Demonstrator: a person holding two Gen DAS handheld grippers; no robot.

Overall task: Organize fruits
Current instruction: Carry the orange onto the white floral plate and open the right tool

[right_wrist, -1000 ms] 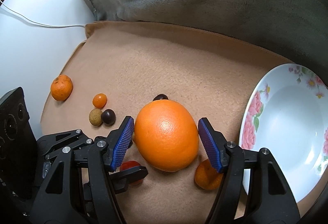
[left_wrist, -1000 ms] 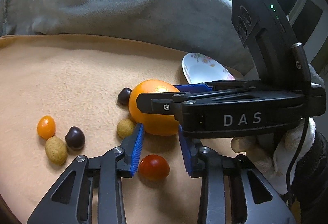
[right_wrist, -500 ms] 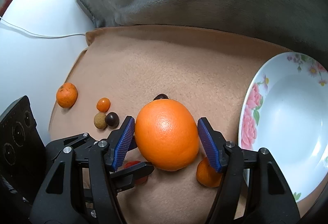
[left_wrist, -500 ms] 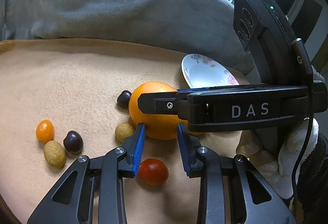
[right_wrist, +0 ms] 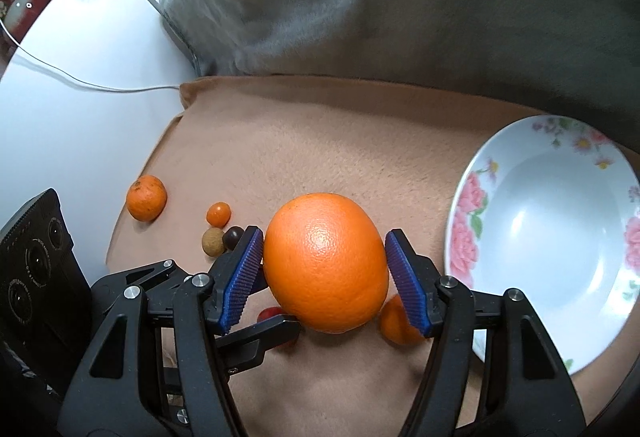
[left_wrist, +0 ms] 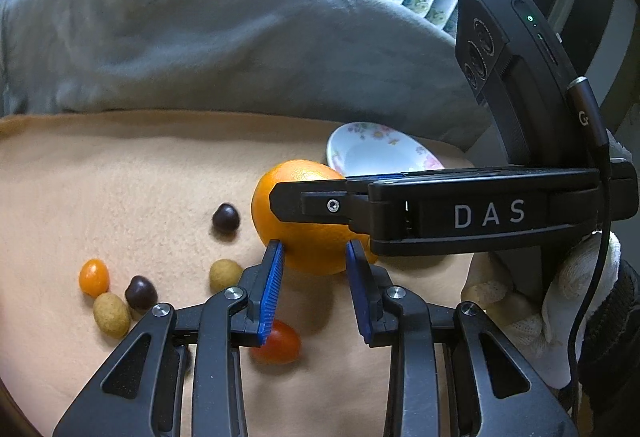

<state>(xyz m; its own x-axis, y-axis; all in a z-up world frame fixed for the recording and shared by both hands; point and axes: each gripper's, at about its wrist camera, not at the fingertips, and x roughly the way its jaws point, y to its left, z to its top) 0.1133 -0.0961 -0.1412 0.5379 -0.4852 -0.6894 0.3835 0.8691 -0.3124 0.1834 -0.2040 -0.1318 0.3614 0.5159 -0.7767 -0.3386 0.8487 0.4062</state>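
My right gripper (right_wrist: 324, 257) is shut on a large orange (right_wrist: 326, 263) and holds it just above the beige blanket, left of a flowered white plate (right_wrist: 464, 221). In the left wrist view the orange (left_wrist: 304, 241) hangs beyond my left gripper (left_wrist: 316, 277), whose blue pads stand narrowly open with nothing between them. A red cherry tomato (left_wrist: 280, 343) lies on the blanket under the left finger. The plate (left_wrist: 340, 153) sits behind the orange. A gloved hand (left_wrist: 520, 313) holds the right gripper.
Small fruits lie on the blanket: an orange tomato (left_wrist: 94, 277), two tan ones (left_wrist: 111, 314) (left_wrist: 225, 274), two dark ones (left_wrist: 141, 292) (left_wrist: 226, 217), a mandarin (right_wrist: 146, 197) and a small orange fruit (right_wrist: 394, 325). A grey blanket (right_wrist: 400, 17) rises behind.
Both grippers have risen a little. The orange came up with the right gripper and now sits clear of the dark fruit beside it. The left pads have narrowed slightly.
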